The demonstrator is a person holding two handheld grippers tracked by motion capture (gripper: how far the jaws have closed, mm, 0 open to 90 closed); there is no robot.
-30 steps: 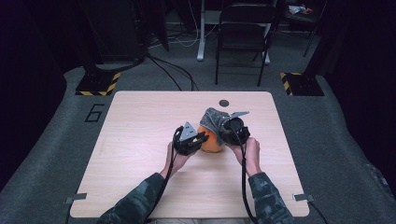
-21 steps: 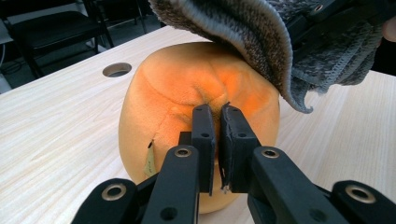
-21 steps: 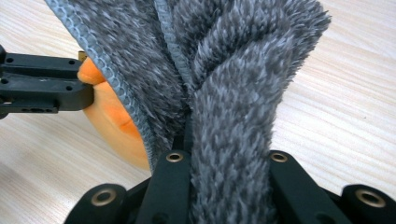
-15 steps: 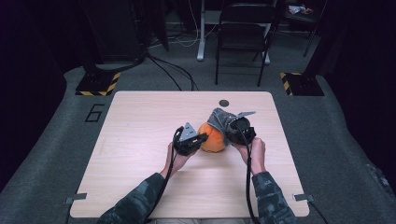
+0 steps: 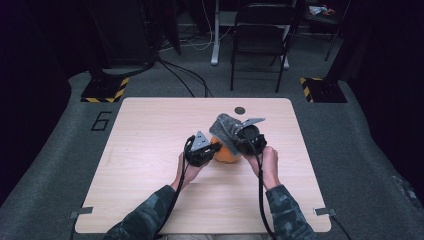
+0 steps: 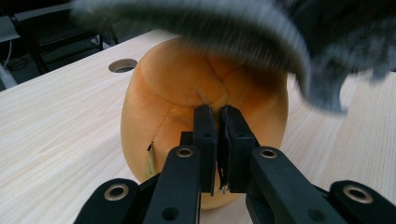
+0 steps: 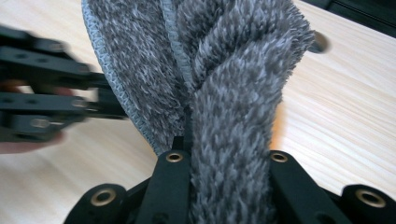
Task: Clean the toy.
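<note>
With left gripper (image 6: 217,116) pinching orange plush's (image 6: 177,93) seam at frame centre on bench (image 5: 150,130) and right gripper (image 7: 187,135) clamped on grey fuzzy cloth (image 7: 224,70) above, lift slowly, keeping both pinches firm.

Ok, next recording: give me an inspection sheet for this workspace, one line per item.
Surface: light wooden table with a round cable hole near the far edge.
Job's things: orange plush ball at table centre; grey fluffy cloth lifted over its top.
Clutter: nothing seen.
Grippers: left gripper shut, pinching the plush's fabric; right gripper shut on the cloth.
Cables: a black cable trails from each gripper along the forearms; more cables on the floor beyond the table.
Surroundings: dark carpet, folding chair, hazard-striped stand bases, a floor marking 6.
</note>
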